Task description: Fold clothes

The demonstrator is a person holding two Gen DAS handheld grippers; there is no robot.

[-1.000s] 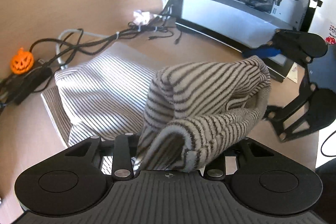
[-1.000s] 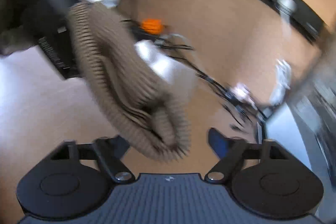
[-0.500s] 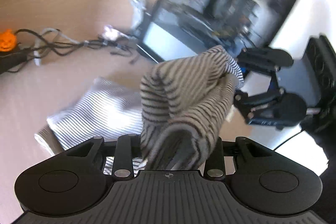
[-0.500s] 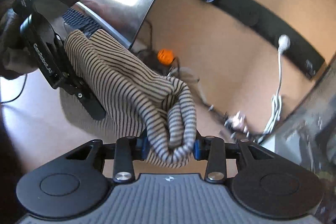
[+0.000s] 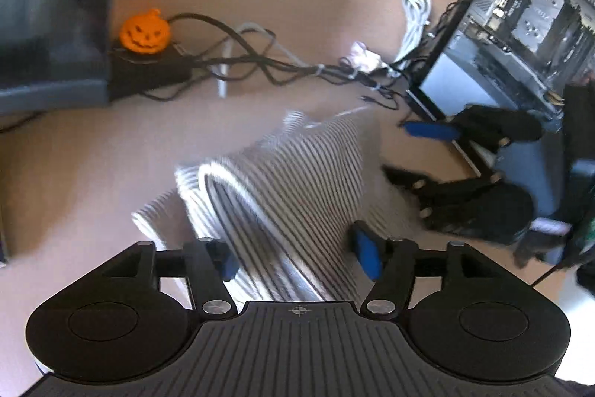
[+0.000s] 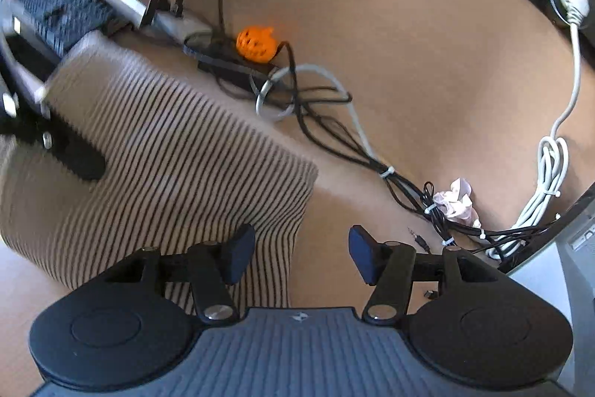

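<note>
Striped garment [image 6: 160, 151]: lies folded on worktop [image 5: 74, 166]. Left gripper [image 5: 293, 257] and right gripper [image 6: 301, 253]: fingers spread wide, empty, apparently so the fold can settle.

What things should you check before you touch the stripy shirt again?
1. Left gripper let go: ok, fingers spread with cloth lying loose between them.
2. Right gripper let go: ok, open, one pad over the cloth edge, not pinching.
3. Stripy shirt down on the table: ok in the right view; the left view is too blurred to confirm.
4. Fold neat, edges lined up: cannot tell, blur hides the edges.
5. Cables away from the shirt: ok, they lie beyond its far corner.
6. Pumpkin toy out of the way: ok, it sits far back.
</note>
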